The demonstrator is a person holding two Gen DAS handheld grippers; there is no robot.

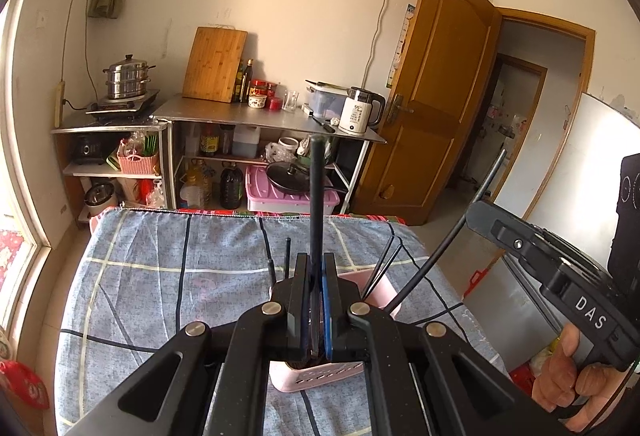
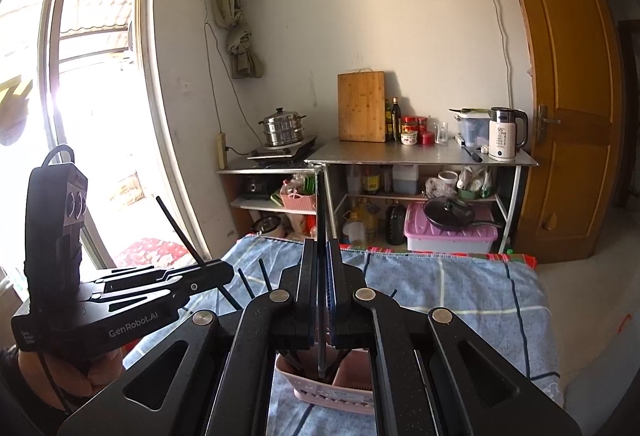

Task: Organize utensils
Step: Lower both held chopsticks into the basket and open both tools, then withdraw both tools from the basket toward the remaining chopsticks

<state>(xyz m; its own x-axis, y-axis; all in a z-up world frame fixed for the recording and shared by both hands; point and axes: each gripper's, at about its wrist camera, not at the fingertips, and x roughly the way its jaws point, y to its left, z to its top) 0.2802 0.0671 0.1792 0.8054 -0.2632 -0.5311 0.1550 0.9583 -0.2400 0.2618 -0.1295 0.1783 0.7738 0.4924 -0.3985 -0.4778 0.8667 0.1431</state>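
Both grippers, left (image 1: 316,268) and right (image 2: 322,256), each clamp a black chopstick (image 1: 316,196) upright. Pink basket (image 1: 316,376) sits right underneath, more sticks (image 1: 380,268) poking out beside them.

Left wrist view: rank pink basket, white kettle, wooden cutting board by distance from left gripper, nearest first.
From the left gripper:
1. pink basket, directly under the jaws on the table.
2. white kettle, right end of the steel counter.
3. wooden cutting board, against the back wall.

I see daylight flooding through the window (image 2: 92,108), blown out to white glare; fisheye bends the edges, corners dark, focus sharp.
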